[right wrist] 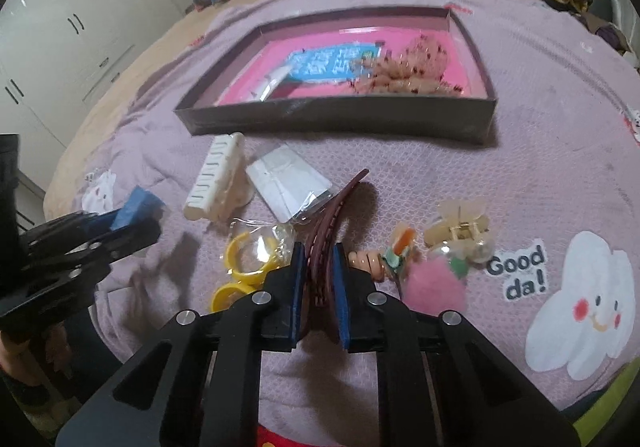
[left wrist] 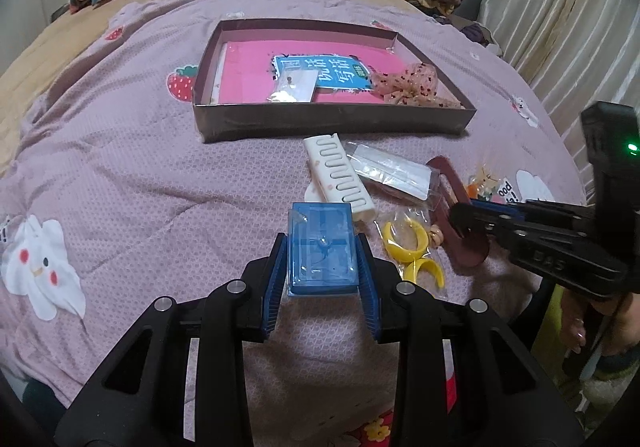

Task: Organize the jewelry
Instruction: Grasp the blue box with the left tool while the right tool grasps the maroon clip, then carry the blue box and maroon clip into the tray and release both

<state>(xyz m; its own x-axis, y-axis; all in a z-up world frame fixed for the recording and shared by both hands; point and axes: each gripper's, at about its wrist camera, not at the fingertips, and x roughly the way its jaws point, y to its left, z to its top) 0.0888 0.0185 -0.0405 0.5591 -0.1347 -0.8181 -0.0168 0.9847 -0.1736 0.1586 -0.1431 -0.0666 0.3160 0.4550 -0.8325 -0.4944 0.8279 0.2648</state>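
My left gripper is shut on a small clear blue plastic case and holds it just above the bed. My right gripper is shut on a dark red hair clip that lies among loose pieces; the clip also shows in the left wrist view. A shallow dark box with a pink floor sits beyond, holding a small clear bag and a beige speckled scrunchie. The box also shows in the right wrist view.
On the pink quilt lie a cream comb clip, a clear packet, yellow rings in a bag, a beige claw clip, a pink pompom piece and small beads. Pillows and clothes pile at the bed's head.
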